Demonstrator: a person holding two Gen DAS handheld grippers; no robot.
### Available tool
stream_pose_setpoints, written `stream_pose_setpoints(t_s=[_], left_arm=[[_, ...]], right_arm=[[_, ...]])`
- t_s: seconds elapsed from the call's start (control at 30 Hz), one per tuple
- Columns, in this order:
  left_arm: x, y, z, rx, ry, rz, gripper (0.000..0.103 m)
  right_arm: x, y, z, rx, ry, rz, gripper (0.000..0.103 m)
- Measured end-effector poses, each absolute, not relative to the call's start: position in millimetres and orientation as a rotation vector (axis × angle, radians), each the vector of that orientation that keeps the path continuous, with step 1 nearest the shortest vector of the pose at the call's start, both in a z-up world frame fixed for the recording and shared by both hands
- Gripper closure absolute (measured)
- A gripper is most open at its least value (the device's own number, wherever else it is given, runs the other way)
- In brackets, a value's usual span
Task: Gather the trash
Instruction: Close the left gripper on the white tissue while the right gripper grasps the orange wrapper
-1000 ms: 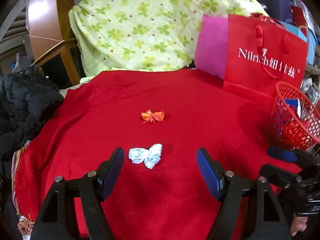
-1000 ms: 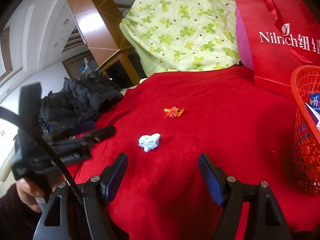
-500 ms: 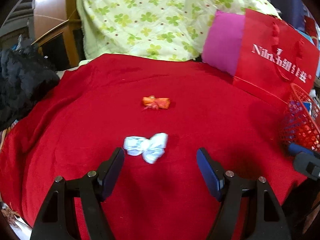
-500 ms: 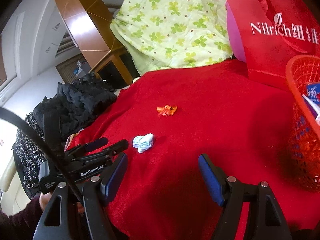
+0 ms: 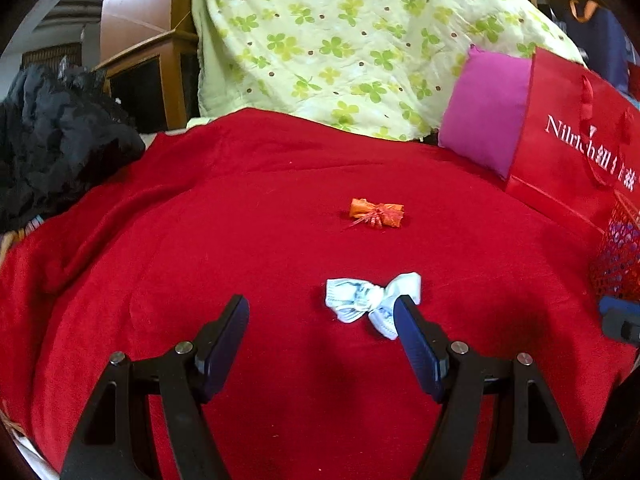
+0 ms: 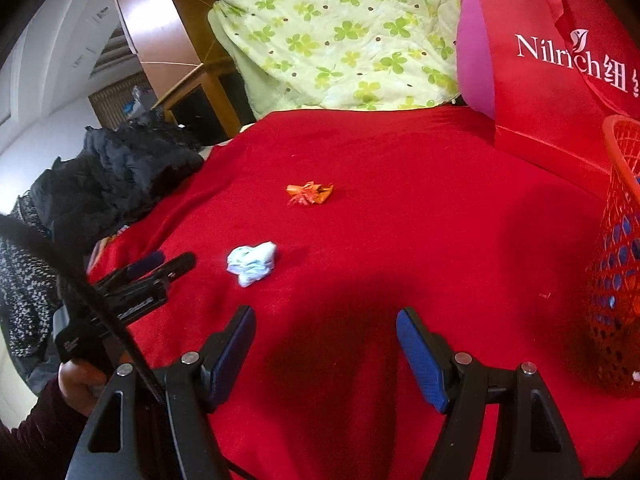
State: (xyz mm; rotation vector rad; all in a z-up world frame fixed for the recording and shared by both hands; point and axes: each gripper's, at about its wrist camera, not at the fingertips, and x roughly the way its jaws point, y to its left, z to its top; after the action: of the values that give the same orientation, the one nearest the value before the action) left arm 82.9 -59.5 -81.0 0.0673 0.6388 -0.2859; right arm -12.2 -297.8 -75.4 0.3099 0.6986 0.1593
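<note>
1. A surface [image 5: 280, 184] draped in a red cloth fills both views; furniture and piled fabrics are seen behind it.
2. Nearest in the left wrist view, the left gripper [image 5: 321, 312] is seen with its fingers [image 5: 224, 336] set wide apart and nothing held between them.
3. A crumpled white-and-blue wrapper [image 5: 370, 300] lies on the red cloth just ahead of the left gripper, toward its right-hand finger, whose tip overlaps the wrapper's edge in the picture; contact cannot be told.
4. Nearest in the right wrist view, the right gripper [image 6: 325, 320] is shown with its fingers [image 6: 420, 356] wide apart and empty, above bare red cloth.
5. In that view the left gripper is seen at the left edge, held by a hand [image 6: 78, 384] in a dark sleeve, its tips near the white-and-blue wrapper.
6. Farther back, near the middle of the cloth, a crumpled orange wrapper [image 5: 376, 213] lies well apart from both grippers.
7. At the right edge a red mesh basket [image 6: 616, 264] stands on the cloth, with some items inside it.
8. Behind the basket a red paper bag [image 6: 560, 92] printed with white lettering stands upright, with a pink cushion [image 5: 486, 112] beside it.
9. At the far side a pale green blanket [image 5: 352, 40] with a clover pattern is draped, and a heap of black clothing [image 5: 52, 148] lies at the left.
</note>
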Motion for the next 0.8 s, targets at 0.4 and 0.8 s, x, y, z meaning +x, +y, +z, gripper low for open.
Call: stream_pose_setpoints(t_s=[0.4,0.8], left_arm=[[92.0,-39.4,-82.4,-0.066,0.663,-0.313,0.028],[123.4,-34.4,-103.3,-0.145,0.767,-0.266,0.028]], right_arm=[[63.8,-275.9,-59.8,0.221,0.726,0.222,0.027],[233.6,-240.6,-78.4,0.136,0.859,0.248,0.027]])
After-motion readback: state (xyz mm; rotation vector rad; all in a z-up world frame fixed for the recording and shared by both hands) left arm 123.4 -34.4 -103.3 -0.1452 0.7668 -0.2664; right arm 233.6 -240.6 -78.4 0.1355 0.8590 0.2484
